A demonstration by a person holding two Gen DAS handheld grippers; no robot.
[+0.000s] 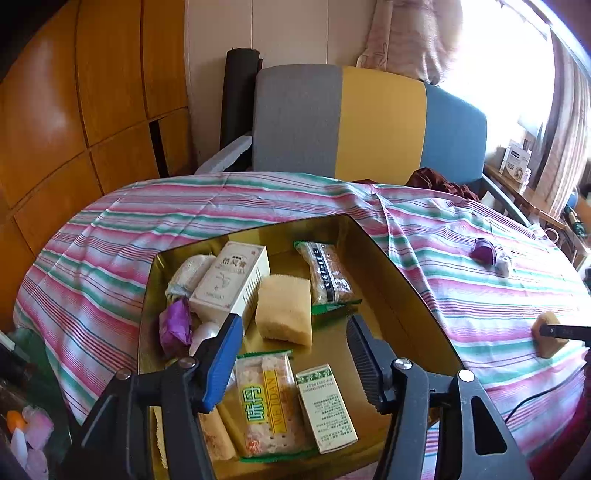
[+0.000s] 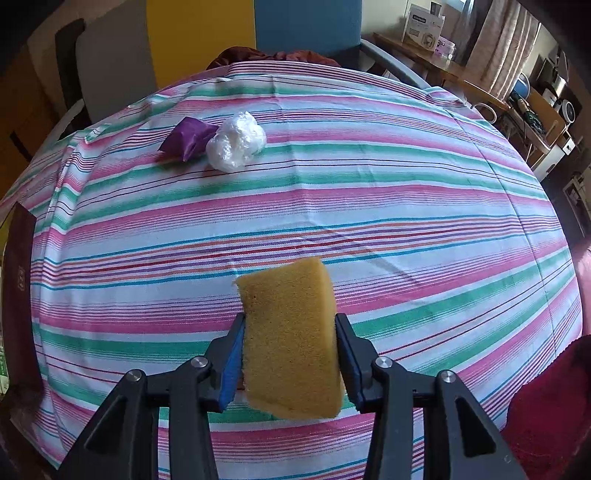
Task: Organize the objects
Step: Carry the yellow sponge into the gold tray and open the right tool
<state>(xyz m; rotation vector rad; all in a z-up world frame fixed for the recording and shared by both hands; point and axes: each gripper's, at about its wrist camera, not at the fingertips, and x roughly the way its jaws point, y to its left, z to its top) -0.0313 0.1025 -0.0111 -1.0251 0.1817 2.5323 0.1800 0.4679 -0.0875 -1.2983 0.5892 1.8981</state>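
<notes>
A gold-lined box [image 1: 391, 266] sits on the striped cloth and holds a yellow sponge [image 1: 283, 309], a white carton [image 1: 231, 282], two snack packets [image 1: 327, 275], a small green-print box [image 1: 327, 408], a purple wad [image 1: 175, 326] and a white wad. My left gripper [image 1: 293, 332] hovers over the box, open, nothing between its fingers. My right gripper [image 2: 290, 328] is shut on a second yellow sponge [image 2: 291, 339], lifted above the cloth; the same sponge [image 1: 550, 341] shows at the right edge of the left wrist view. A purple wad [image 2: 188, 138] and a clear plastic ball [image 2: 236, 142] lie farther back on the cloth.
A grey, yellow and blue chair back [image 1: 369, 122] stands behind the table. Wooden panelling [image 1: 74, 110] fills the left. A shelf with boxes [image 2: 424, 26] and clutter is at the far right. A dark red box edge [image 2: 18, 277] lies at the left of the cloth.
</notes>
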